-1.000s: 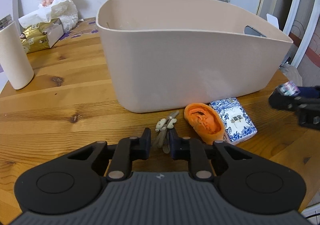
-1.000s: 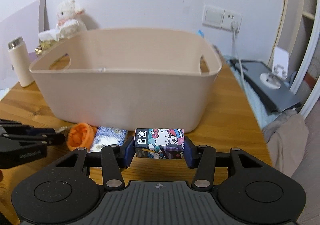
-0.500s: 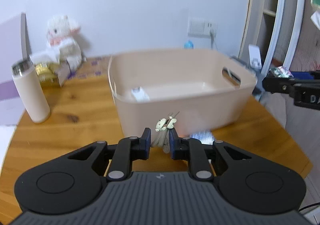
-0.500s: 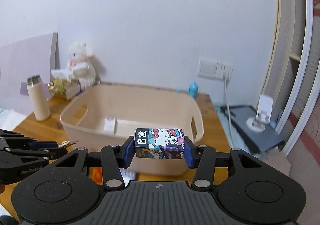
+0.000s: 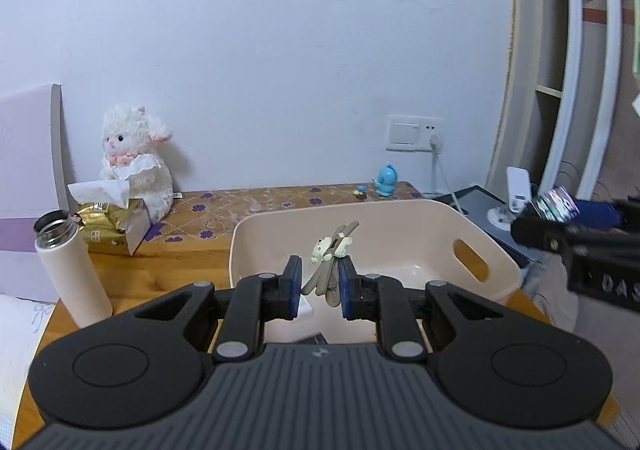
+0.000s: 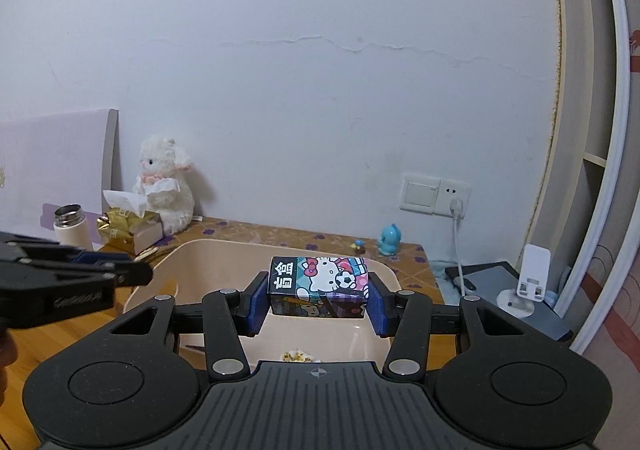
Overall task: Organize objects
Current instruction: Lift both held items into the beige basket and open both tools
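Observation:
My left gripper (image 5: 320, 286) is shut on a brown hair clip with a small cream bear charm (image 5: 330, 256) and holds it above the near left part of the beige plastic bin (image 5: 440, 205). My right gripper (image 6: 318, 298) is shut on a Hello Kitty printed box (image 6: 320, 286), held level over the bin (image 6: 208, 246). The right gripper (image 5: 560, 226) shows at the right edge of the left wrist view. The left gripper (image 6: 120, 274) shows at the left of the right wrist view. A small white item (image 5: 306, 308) and a pale yellowish item (image 6: 298, 356) lie inside the bin.
A white flask (image 5: 72, 270), a gold tissue box (image 5: 112, 226) and a white plush lamb (image 5: 132, 153) stand at the back left of the wooden table (image 5: 192, 258). A blue figurine (image 5: 386, 175) sits by the wall. A phone stand (image 6: 528, 282) on a dark device lies right.
Both grippers rose from table height beside the bin to above it, each still carrying its object. The bin's inside has come into view.

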### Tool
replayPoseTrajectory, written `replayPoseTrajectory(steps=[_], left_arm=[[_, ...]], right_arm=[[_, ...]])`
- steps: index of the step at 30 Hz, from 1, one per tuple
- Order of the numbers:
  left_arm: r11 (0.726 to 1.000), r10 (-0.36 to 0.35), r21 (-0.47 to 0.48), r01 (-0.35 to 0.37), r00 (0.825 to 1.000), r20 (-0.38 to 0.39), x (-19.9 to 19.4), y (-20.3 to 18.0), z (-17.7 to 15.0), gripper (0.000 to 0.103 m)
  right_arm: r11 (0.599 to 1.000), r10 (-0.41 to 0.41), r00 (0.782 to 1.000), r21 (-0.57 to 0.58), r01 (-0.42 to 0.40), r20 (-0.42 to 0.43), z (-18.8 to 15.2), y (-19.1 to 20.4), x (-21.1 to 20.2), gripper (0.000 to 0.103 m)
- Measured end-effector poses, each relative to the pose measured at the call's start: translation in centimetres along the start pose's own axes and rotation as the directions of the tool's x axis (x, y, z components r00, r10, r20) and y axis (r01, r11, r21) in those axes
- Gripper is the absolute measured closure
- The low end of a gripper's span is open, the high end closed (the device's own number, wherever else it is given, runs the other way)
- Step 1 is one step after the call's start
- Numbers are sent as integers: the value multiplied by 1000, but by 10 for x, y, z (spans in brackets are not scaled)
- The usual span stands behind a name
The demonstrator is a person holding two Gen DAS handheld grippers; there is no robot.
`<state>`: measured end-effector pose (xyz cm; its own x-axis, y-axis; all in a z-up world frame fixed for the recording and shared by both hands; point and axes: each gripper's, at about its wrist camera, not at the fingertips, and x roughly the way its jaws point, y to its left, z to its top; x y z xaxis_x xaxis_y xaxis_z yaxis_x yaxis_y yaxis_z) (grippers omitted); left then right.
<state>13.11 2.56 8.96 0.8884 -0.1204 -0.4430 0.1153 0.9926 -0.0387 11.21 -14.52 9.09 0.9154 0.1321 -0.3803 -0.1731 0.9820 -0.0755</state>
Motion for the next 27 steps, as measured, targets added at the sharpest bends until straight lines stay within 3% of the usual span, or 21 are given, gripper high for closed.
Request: replayPoseTrajectory(steps=[8,16,19,24,25,27], left_arm=[[999,50,-9,-51,996,-77,69,4,1,82],[995,90,48,-83,980,-180,123,8,-17,82],[990,122,94,-106,975,-183,130,4,-22,82],[992,98,100,-79,973,-208,130,0,-23,81],[991,104,99,-86,974,-201,128,0,-23,81],[992,104,92,-87,975,-194,121,0,-20,70]], right_arm=[[1000,-3,998,19,4,-58,-6,-3,49,57],[1000,-14,991,18,16,-130,-20,1,94,57],[1000,-19,986,15,22,-165,-26,2,107,57],[1000,-14,975,23,20,-222,-33,0,119,56],[999,-13,973,31,20,-229,-33,-2,120,49],[999,-8,974,51,20,-228,-33,-6,117,47]])
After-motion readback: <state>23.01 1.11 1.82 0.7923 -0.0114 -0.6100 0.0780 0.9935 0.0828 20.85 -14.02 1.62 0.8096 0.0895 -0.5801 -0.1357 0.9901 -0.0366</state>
